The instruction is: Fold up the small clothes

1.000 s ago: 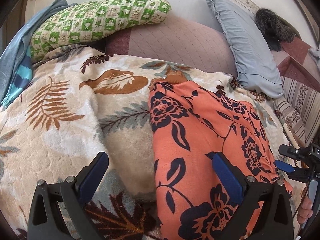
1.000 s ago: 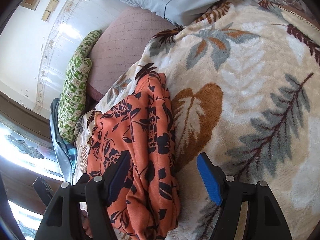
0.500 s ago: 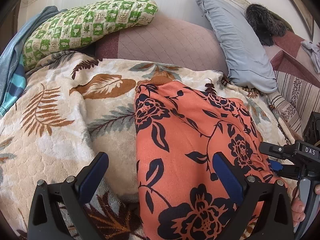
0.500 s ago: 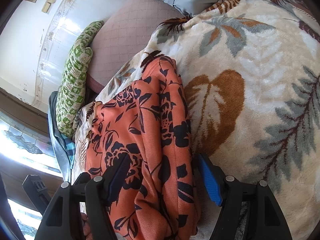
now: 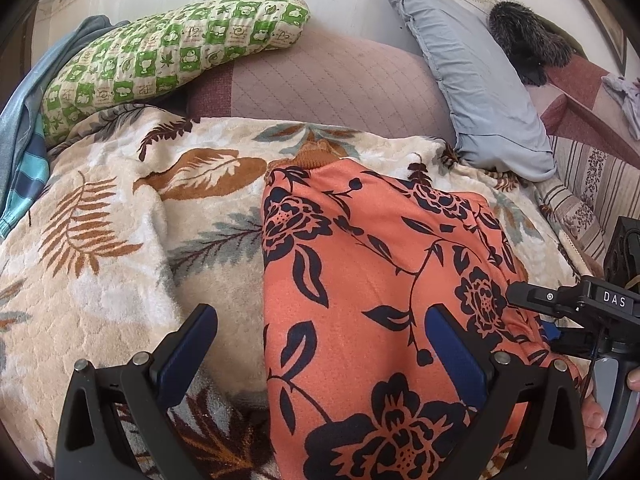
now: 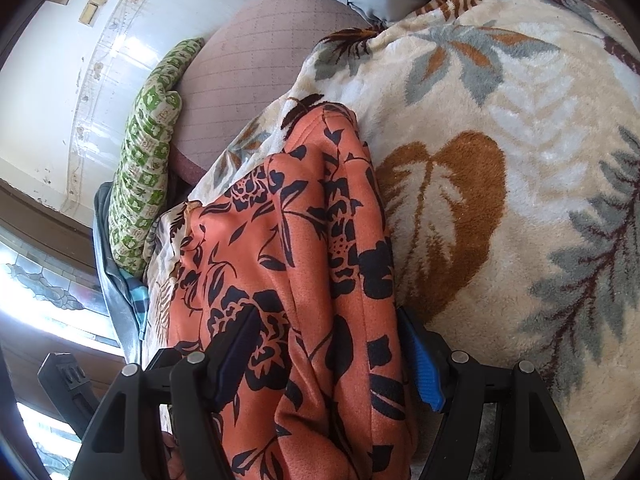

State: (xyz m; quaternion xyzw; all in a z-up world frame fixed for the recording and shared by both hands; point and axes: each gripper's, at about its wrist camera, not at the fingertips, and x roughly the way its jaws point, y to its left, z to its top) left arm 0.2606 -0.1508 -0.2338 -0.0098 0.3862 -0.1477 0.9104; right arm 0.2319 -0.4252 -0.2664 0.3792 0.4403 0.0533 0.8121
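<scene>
From the left wrist view you can see the whole head of the bed: a green checked pillow (image 5: 168, 52), a grey-blue pillow (image 5: 476, 80) and a dark furry thing (image 5: 524, 48) beyond it, plus the right tool (image 5: 560, 312) poking in from the side with a fingertip under it. The right wrist view misses most of that but shows a bright window (image 6: 52, 292) low on the left. The left tool (image 5: 320, 356) stands wide open, one pad over the leaf-print blanket (image 5: 100, 240), the other over the orange floral garment (image 5: 360, 280). The right tool's pads sit either side of the garment's bunched, doubled edge, spread wide; I cannot tell whether they press it. The garment lies lengthwise on the blanket, orange with dark blue flowers, ribbed hem at the far end.
</scene>
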